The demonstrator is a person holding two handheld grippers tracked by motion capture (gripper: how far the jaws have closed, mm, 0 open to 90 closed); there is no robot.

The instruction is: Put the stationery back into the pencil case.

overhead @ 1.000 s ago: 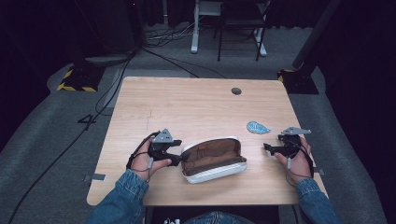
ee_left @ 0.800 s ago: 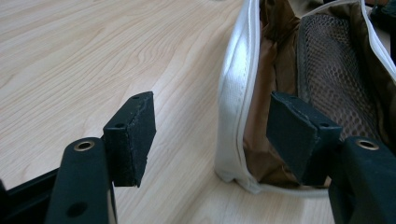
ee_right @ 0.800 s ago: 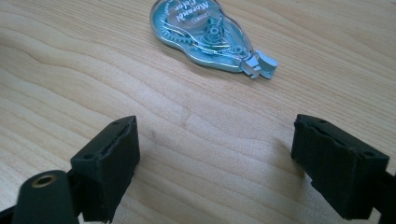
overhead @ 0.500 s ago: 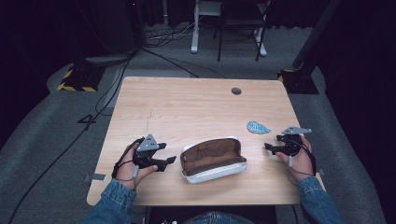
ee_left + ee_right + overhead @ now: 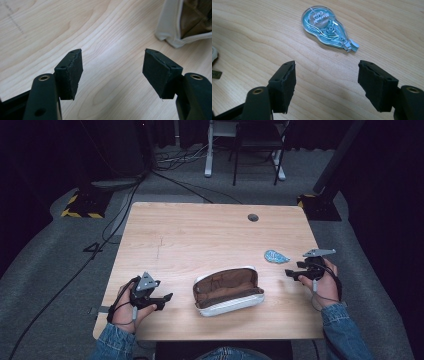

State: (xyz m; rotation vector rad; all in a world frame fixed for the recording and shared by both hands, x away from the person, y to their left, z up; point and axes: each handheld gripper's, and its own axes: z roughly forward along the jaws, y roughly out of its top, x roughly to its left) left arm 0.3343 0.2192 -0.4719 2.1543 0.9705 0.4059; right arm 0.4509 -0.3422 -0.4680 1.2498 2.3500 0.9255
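An open glasses case, white outside and brown inside, lies near the front middle of the wooden table. A blue correction tape dispenser lies to its right. My left gripper hovers left of the case, open and empty; its own view shows the jaws wide apart, with the case's corner at upper right. My right gripper sits just right of the dispenser. Its jaws have just been closing, stand apart with nothing between them, and point at the dispenser.
A round cable hole sits in the table's far right part. A small brass tag lies at the left edge of the right gripper view. Cables and a desk frame stand on the floor beyond the table.
My left hand has drawn away from the case toward the table's front left. My right hand has lifted a little near the dispenser.
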